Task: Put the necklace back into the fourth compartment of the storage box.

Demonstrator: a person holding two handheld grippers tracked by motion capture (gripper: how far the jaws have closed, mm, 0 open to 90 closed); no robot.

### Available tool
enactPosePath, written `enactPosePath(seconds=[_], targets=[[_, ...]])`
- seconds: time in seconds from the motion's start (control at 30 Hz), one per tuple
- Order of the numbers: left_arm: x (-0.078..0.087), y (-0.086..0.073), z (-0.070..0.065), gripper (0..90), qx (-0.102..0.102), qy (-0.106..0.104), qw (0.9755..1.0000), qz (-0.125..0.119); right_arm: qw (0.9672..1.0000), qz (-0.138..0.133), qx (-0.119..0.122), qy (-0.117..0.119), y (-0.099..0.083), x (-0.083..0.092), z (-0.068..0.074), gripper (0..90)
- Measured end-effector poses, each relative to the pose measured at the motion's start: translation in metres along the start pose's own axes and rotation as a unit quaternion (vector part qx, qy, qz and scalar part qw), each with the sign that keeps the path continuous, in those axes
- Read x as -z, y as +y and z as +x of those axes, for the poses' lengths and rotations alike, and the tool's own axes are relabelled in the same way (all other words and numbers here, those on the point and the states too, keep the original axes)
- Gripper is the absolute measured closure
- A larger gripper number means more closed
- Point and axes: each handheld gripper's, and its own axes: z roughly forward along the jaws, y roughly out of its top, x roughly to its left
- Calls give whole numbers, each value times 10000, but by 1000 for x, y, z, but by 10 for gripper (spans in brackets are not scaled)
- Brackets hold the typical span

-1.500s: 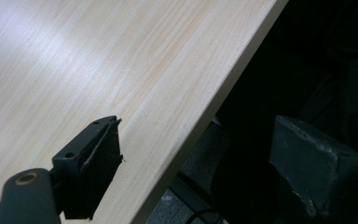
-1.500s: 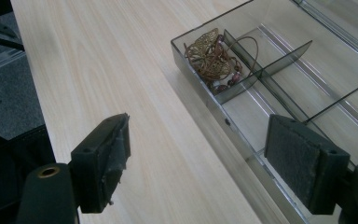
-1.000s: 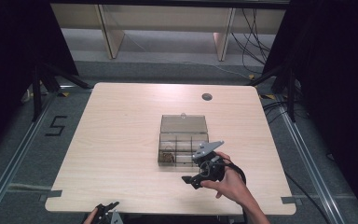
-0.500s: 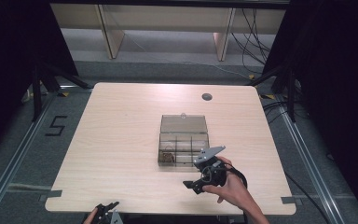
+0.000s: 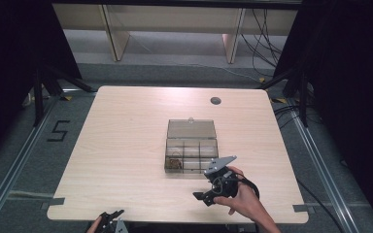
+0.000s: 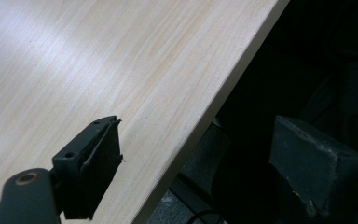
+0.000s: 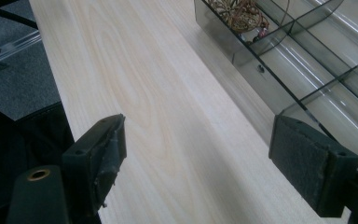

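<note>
Leftmost, left gripper (image 6: 196,154): jaws spread, empty, over table (image 5: 126,145) near edge.
Box (image 5: 191,145): clear smoky plastic, lid open, table centre; brown coil (image 7: 240,11) in one compartment.
Right gripper (image 7: 196,158): jaws spread, empty, beside box.

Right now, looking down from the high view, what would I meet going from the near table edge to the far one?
Left gripper → right gripper → clear smoky plastic compartment box → its opened lid → small round dark hole in the table.
</note>
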Motion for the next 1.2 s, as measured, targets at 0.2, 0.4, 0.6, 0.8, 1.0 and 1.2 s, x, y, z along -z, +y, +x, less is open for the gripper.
enactPosePath(seconds=[0.2,0.4,0.6,0.8,1.0,1.2], targets=[[0,0,0,158,-1,-2,10000,0,9998,42,-181,-3,-5,0,2,199],[0,0,0,158,-6,-7,10000,0,10000,39,-28,47,-8,1,1,194],[0,0,0,158,-28,-65,10000,8,9999,61,-110,-8,-12,2,2,195],[0,0,0,158,-18,-16,10000,-4,9998,120,-143,89,-17,-1,5,196],[0,0,0,158,-21,-54,10000,-4,10000,2,-14,78,-22,-4,3,195],[0,0,0,158,-16,-57,10000,10,9997,143,-161,-92,-29,-6,6,196]])
